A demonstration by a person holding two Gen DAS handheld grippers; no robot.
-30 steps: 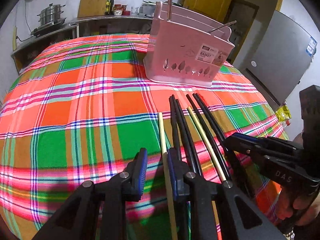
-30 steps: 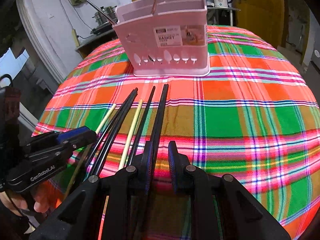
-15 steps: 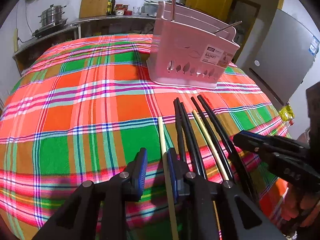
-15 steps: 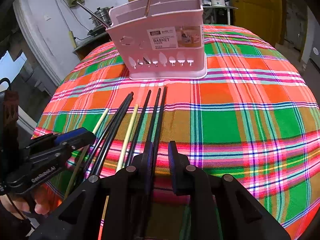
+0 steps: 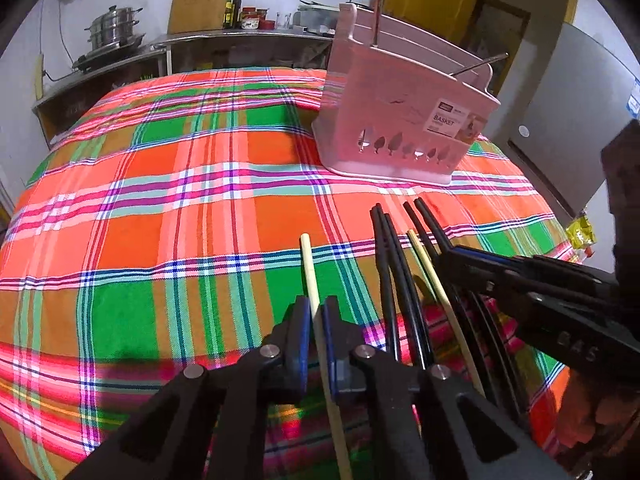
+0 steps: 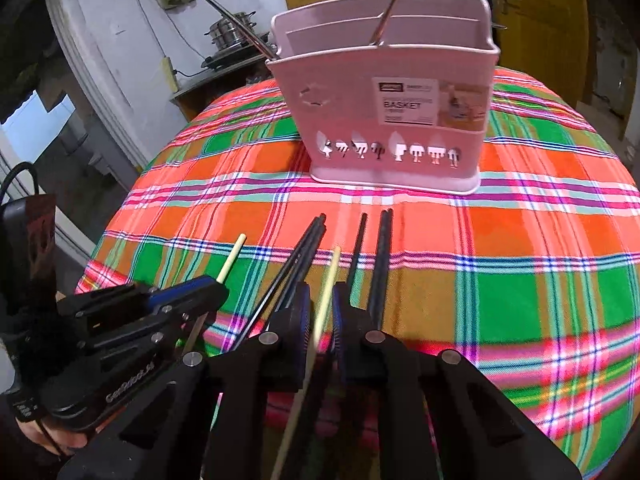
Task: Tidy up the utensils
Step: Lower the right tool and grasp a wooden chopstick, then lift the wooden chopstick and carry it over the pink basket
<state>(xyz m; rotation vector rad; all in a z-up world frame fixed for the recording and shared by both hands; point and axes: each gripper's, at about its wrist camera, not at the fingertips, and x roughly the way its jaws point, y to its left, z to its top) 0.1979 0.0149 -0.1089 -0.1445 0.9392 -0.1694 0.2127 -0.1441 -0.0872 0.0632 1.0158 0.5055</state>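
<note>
A pink utensil basket (image 5: 404, 120) (image 6: 388, 92) stands upright on the plaid cloth, with metal utensil handles (image 6: 390, 6) sticking out. Several black chopsticks (image 5: 394, 280) (image 6: 380, 264) and two pale wooden ones lie side by side near the table's front edge. My left gripper (image 5: 315, 320) is closed around one pale chopstick (image 5: 310, 272). My right gripper (image 6: 322, 312) straddles the other pale chopstick (image 6: 330, 280), jaws close beside it with a small gap. Each gripper shows in the other's view: the right gripper (image 5: 520, 280), the left gripper (image 6: 168, 300).
The table has a plaid cloth (image 5: 160, 200) that drops off at the near edge. A counter with a steel pot (image 5: 114, 32) and bottles stands behind. A grey fridge (image 5: 580, 120) and a yellow door (image 6: 536, 20) are near.
Both grippers have narrowed. The left has closed onto the pale chopstick. The right has shifted left from the black chopsticks to the second pale one. The basket looks nearer.
</note>
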